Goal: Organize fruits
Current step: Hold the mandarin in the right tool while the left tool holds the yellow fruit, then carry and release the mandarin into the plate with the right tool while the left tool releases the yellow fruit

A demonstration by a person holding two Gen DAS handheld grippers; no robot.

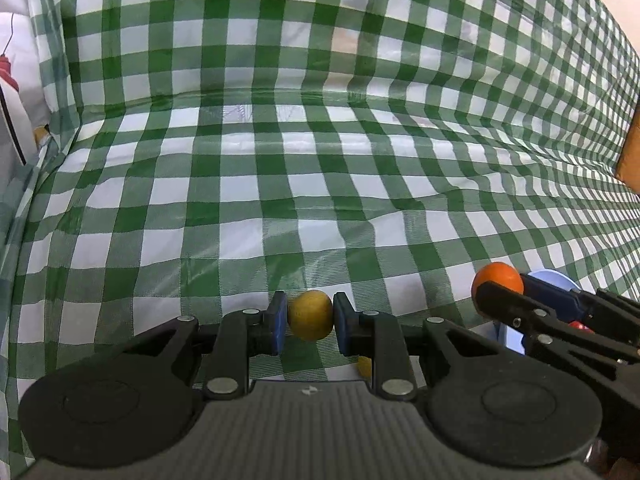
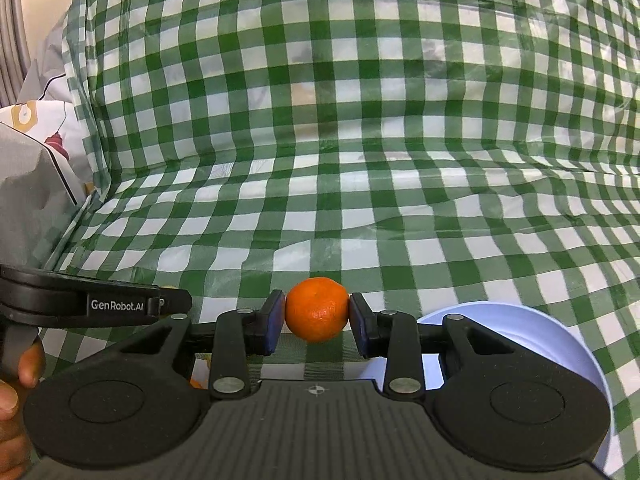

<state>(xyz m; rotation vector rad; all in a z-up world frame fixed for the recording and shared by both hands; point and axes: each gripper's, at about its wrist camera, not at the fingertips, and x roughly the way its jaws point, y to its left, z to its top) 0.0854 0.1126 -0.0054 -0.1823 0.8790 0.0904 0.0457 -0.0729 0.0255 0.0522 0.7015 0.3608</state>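
A yellow fruit (image 1: 311, 315), small and round, sits clamped between the two blue pads of the left gripper (image 1: 311, 318). Both pads (image 1: 279, 322) press against its sides, and the fruit is held clear of the cloth below. A second yellow piece (image 1: 364, 366) shows partly beneath the right-hand finger linkage; its kind cannot be determined.

An orange mandarin (image 2: 317, 309) is clamped in the same manner by the right gripper (image 2: 317, 316). Its dark blue pads (image 2: 274, 322) contact the fruit on the left and right, and the dimpled skin faces the camera. In the left wrist view the same mandarin (image 1: 498, 279) appears at the right edge, held in the right gripper (image 1: 504, 294), just beside the left gripper.

A pale blue bowl (image 2: 560, 332) sits low and to the right of the right gripper, its rim partly covered by the finger linkage. In the left wrist view part of the bowl (image 1: 554, 279) shows behind the mandarin, with a small red item (image 1: 578, 325) next to it, too hidden to identify.

A green-and-white checked cloth (image 2: 360, 200) covers the work surface and rises up the back. At the far left of the right wrist view, the body of the left gripper bears the marking "GenRobot.AI" (image 2: 117, 305), and the fingers of the person's hand (image 2: 28, 364) grip its handle. A patterned white fabric (image 2: 56, 136) lies beyond the cloth's left edge.
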